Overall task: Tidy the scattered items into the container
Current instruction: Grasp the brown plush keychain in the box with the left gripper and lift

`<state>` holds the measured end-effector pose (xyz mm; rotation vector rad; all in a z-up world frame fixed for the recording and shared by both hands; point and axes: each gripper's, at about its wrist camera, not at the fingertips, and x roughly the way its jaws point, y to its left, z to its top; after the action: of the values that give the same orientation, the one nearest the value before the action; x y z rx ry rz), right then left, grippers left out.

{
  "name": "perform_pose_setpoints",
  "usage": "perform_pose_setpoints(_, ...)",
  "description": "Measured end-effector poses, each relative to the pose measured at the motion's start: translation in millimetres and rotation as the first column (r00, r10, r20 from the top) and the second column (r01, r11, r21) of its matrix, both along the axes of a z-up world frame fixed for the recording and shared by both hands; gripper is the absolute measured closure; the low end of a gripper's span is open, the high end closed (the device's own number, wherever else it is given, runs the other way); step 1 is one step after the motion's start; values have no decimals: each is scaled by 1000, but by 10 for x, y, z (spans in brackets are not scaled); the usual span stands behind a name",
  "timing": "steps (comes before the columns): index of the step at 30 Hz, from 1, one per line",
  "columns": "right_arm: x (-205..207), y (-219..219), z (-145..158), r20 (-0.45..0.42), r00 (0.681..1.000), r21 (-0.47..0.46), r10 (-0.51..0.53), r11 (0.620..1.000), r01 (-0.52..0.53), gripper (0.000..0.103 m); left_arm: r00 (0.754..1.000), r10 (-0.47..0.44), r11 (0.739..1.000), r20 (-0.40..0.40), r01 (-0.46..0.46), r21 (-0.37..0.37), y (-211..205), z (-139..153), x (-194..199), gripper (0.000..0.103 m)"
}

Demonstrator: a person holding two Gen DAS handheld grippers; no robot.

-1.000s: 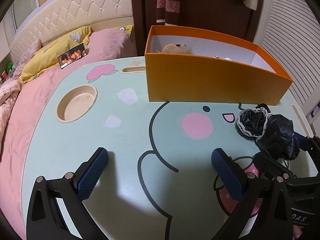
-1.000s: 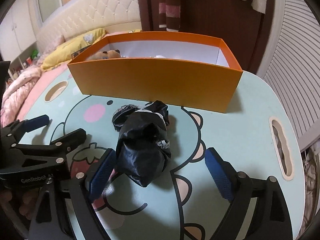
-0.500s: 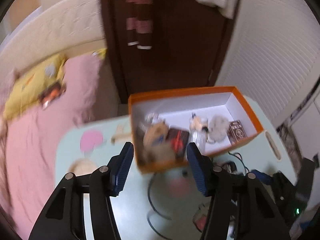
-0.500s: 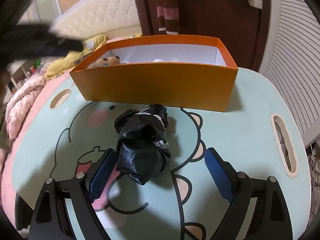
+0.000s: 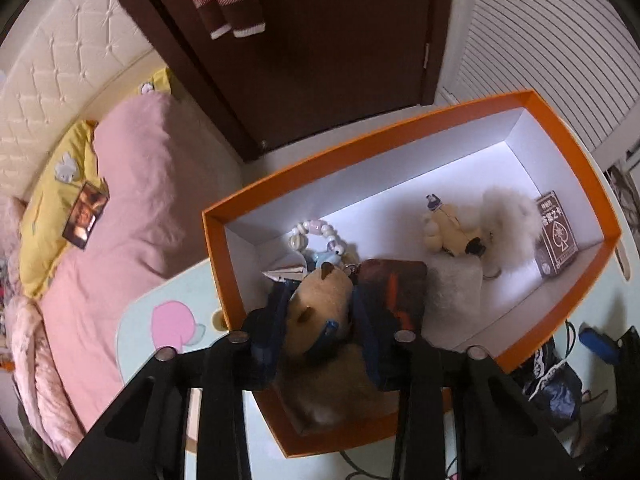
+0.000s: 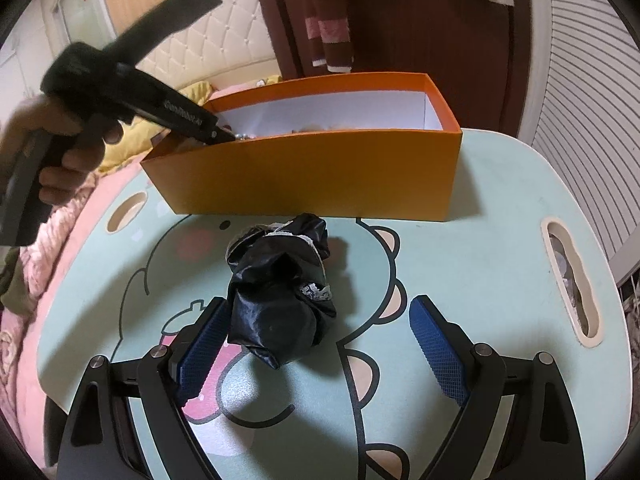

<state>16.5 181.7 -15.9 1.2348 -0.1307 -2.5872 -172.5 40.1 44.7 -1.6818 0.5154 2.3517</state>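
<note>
We've got the left gripper [image 5: 320, 316] closing around the brown plush [image 5: 320, 304] in the orange box's [image 6: 320, 176] left end, contact unclear. Right gripper [image 6: 320, 344] open, straddling the black bundle [image 6: 280, 296] mid-tabletop [image 6: 480, 240].

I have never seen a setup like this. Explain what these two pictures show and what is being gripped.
No robot: a person holds hand-held tongs in each hand, each with a camera looking along its fingers. The left view looks down into the orange box, where the left tongs are closing around a brown plush toy among other small items. The right view shows the right tongs open, astride a crumpled black cloth on the cartoon-printed table, not yet gripping it. The person's hand shows at the left.
</note>
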Motion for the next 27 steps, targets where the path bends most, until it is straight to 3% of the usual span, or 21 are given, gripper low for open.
perform_pose_setpoints(4, 0, 20, 10, -1, 1000, -9, -1, 1000, 1, 13, 1000, 7, 999, -11, -6, 41, -70, 52, 17, 76)
perform_pose_setpoints(8, -1, 19, 13, -2, 1000, -1, -1, 1000, 1, 13, 998, 28, 987, -63, -18, 157, -143, 256, 117, 76)
perform_pose_setpoints(11, -6, 24, 13, -3, 1000, 0, 0, 1000, 0, 13, 985, 51, 969, -165, -8, 248, -211, 580, 253, 76)
perform_pose_setpoints(15, -11, 24, 12, -4, 1000, 10, -1, 1000, 1, 13, 946, 69, 956, -317, 28, 292, -206, 941, 524, 76)
perform_pose_setpoints(21, -21, 31, 11, -5, 1000, 22, -3, 1000, 3, 13, 941, 61, 909, -332, 85, 408, -285, 1056, 1003, 76)
perform_pose_setpoints(27, -40, 26, 11, -5, 1000, 37, -7, 999, 7, 12, 968, 75, 879, -240, 49, 475, -483, 686, 1409, 76)
